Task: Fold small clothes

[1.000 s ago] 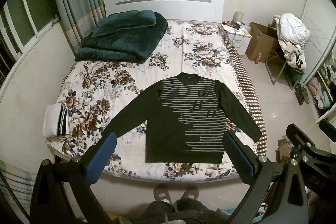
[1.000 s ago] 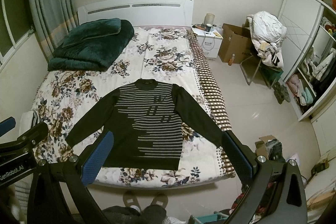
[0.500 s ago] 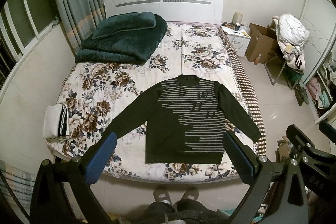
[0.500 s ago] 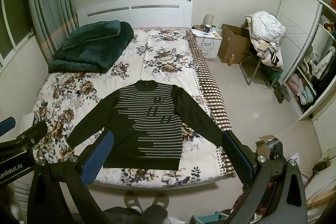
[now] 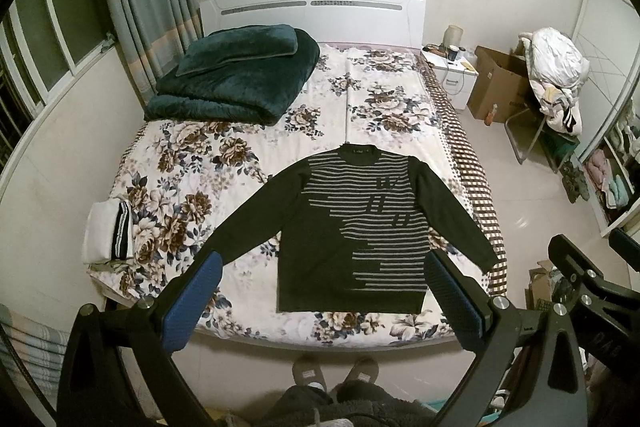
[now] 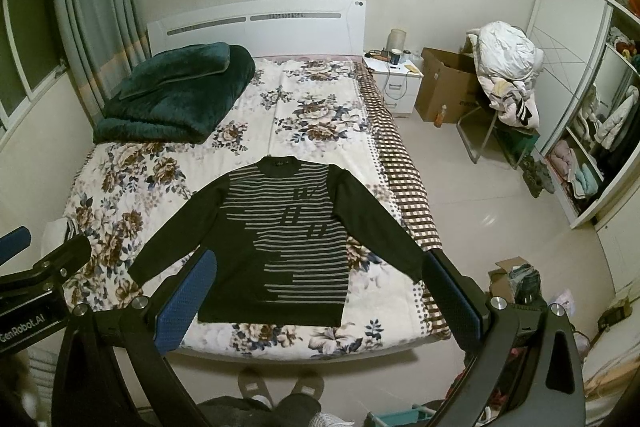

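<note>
A dark sweater with grey stripes (image 5: 360, 227) lies flat on the floral bed, front up, both sleeves spread out, hem toward the foot; it also shows in the right wrist view (image 6: 288, 239). My left gripper (image 5: 320, 291) is open and empty, held high above the foot of the bed. My right gripper (image 6: 316, 295) is open and empty, beside it to the right; its body shows in the left wrist view (image 5: 592, 291). Neither touches the sweater.
A folded dark green blanket (image 5: 236, 79) lies at the head of the bed (image 5: 180, 195). A folded white garment with a black stripe (image 5: 108, 231) sits at the bed's left edge. A nightstand (image 6: 394, 83), cardboard box (image 6: 444, 87), laden chair (image 6: 504, 67) and shelves stand right.
Both grippers have drifted slightly up and back; the bed sits a little lower in both views. The sweater has not moved.
</note>
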`<state>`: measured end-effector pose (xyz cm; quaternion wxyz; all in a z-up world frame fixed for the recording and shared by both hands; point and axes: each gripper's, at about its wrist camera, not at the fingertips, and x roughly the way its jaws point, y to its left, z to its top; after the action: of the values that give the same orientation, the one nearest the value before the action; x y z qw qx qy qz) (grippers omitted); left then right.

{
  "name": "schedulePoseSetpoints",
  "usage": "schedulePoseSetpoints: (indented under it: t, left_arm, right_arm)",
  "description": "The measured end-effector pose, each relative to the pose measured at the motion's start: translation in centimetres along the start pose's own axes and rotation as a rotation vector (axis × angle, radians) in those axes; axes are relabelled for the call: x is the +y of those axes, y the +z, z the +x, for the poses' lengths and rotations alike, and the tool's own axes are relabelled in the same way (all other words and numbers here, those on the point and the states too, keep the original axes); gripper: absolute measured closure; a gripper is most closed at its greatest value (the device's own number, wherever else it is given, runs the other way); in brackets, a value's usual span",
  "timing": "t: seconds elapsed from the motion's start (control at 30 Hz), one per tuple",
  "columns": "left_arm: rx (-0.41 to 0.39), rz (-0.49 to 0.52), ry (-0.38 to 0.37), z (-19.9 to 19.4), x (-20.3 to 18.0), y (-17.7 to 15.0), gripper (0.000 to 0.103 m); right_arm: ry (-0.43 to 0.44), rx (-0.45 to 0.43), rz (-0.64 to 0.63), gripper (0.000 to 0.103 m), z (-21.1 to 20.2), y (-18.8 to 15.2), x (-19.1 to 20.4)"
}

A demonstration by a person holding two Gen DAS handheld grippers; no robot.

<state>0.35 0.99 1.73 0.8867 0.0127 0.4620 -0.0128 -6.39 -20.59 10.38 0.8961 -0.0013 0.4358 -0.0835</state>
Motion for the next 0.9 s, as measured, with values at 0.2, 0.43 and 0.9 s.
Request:
schedulePoseSetpoints:
  t: [0.2, 0.43, 0.9]
  left_arm:
    - [0.000, 0.001, -0.002, 0.0, 0.1, -0.1, 0.000]
    - [0.000, 0.001, -0.001, -0.1, 0.1, 0.0, 0.000]
    - [-0.087, 0.025, 0.066, 5.5, -0.1, 2.4, 0.000]
  right_arm:
    - [0.005, -0.001, -0.005, 0.000, -2.2, 2.8, 0.6]
    - [0.007, -0.002, 0.000, 0.000, -2.1, 2.5, 0.5]
    - [0.041, 0.040, 0.180, 0.000, 5.4, 2.8, -1.7]
